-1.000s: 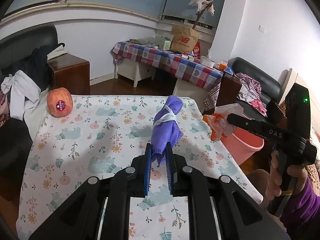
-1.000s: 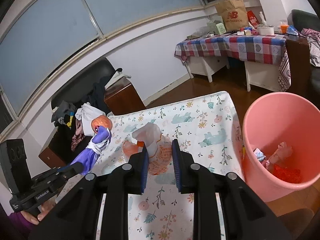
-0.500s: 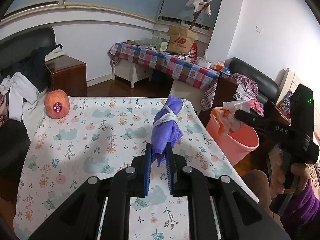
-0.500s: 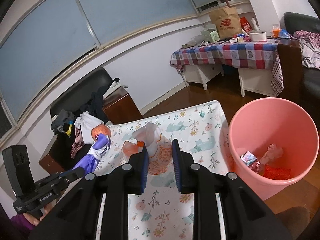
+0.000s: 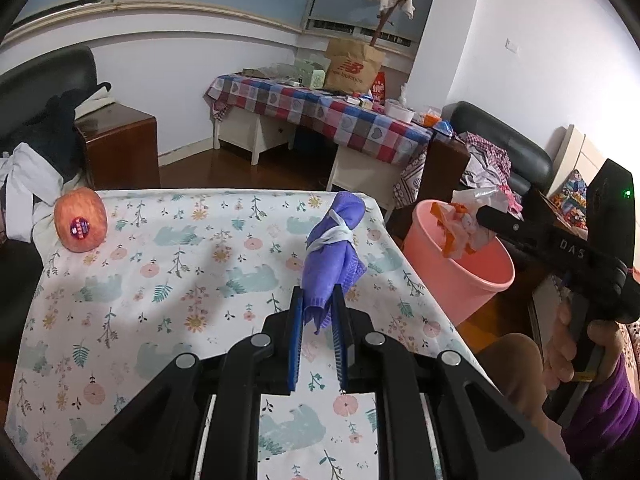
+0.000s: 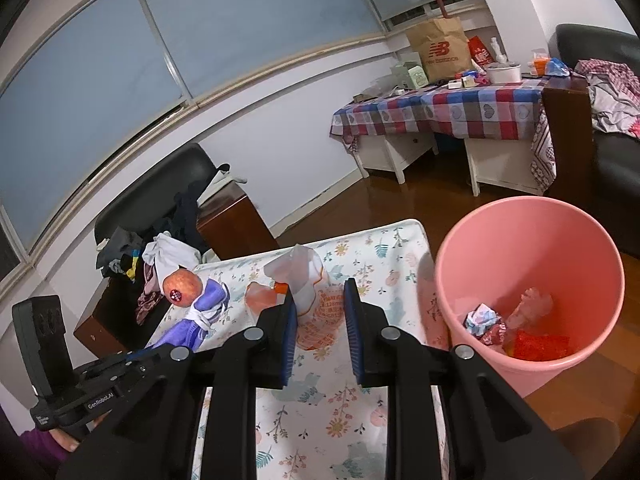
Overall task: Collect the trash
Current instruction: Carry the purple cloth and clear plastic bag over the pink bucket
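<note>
My left gripper (image 5: 317, 306) is shut on a rolled purple cloth (image 5: 334, 248) tied with a white band and holds it above the floral table (image 5: 168, 264). My right gripper (image 6: 320, 300) is shut on a crumpled clear plastic bag with orange print (image 6: 308, 284). In the left wrist view the bag (image 5: 464, 220) hangs over the rim of the pink bin (image 5: 460, 276) beside the table's right edge. The bin (image 6: 532, 248) holds several scraps of trash. The purple cloth (image 6: 200, 316) also shows in the right wrist view.
A red apple with a sticker (image 5: 80, 224) sits at the table's far left corner. A chair with piled clothes (image 5: 36, 152) stands left of the table. A checkered table (image 5: 320, 108) with clutter and a black sofa (image 5: 500, 140) stand behind.
My right gripper has carried the plastic bag to the right, off the table, to over the pink bin's rim. The left gripper still holds the purple cloth in the same pose.
</note>
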A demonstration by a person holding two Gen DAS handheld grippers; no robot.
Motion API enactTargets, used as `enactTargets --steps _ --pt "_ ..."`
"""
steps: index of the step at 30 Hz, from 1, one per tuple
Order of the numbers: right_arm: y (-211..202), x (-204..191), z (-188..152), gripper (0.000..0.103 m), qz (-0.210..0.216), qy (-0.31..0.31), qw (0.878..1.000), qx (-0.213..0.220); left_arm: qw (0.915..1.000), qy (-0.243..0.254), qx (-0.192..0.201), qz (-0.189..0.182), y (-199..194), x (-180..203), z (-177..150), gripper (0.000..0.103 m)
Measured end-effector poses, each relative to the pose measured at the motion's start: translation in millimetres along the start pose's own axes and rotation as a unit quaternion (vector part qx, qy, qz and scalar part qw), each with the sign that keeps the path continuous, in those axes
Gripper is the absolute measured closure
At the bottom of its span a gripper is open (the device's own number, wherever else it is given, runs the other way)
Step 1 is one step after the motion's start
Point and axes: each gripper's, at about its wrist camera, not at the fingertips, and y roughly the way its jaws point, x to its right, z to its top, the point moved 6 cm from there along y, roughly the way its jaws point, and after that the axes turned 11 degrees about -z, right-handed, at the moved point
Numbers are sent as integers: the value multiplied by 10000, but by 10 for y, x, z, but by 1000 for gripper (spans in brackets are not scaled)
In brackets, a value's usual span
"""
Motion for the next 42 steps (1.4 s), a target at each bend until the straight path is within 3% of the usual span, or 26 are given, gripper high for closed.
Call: enactTargets --steps 12,30,42 --pt "-188 271 40 81 -146 261 9993 223 9995 262 -105 -127 58 125 -17 91" --pt "-482 648 -65 81 -323 478 9973 460 9961 832 -197 -197 365 759 101 91" --pt "-559 613 -89 81 -325 412 9974 496 9954 919 -168 -225 375 874 76 91"
